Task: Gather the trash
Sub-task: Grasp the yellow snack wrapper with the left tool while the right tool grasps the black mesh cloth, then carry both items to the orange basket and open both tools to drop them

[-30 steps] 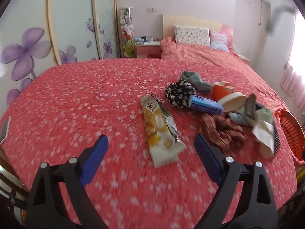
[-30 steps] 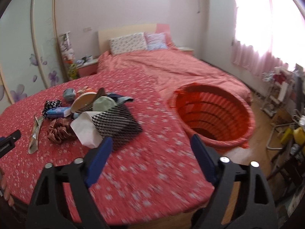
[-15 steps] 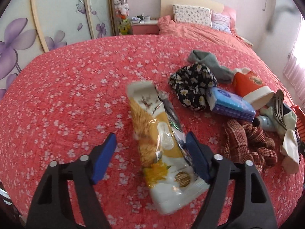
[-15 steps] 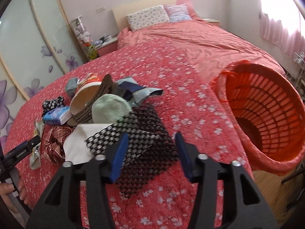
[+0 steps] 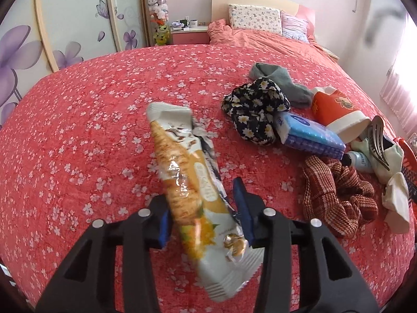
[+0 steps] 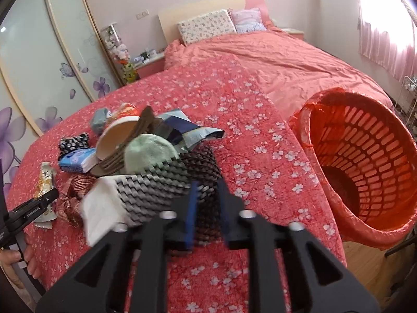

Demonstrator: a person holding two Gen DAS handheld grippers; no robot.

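Observation:
A long yellow-and-white snack wrapper (image 5: 182, 172) lies lengthwise on the red flowered bedspread (image 5: 78, 143). Its near half sits between the blue pads of my left gripper (image 5: 203, 216). The jaws are closing and the pads touch both sides of it. In the right wrist view, a black foam net (image 6: 161, 182) with a white paper (image 6: 101, 208) tucked in it lies at the front of the pile. My right gripper (image 6: 207, 208) is closing on the net's near corner, which is pinched between the pads. An orange basket (image 6: 370, 156) lined with a red bag stands beside the bed on the right.
The pile holds a floral scrunchie (image 5: 255, 109), grey sock (image 5: 281, 78), blue tissue pack (image 5: 310, 135), orange cup (image 5: 336, 109), brown hair claw (image 5: 378, 140) and rust-red scrunchie (image 5: 338, 195). Pillows (image 5: 255, 18) and a nightstand (image 5: 190, 34) stand at the back. A hand (image 6: 15, 268) shows at lower left.
Both grippers came forward and down and narrowed their jaws. The left one now encloses the snack wrapper, which has tilted. The right one has closed onto the black net.

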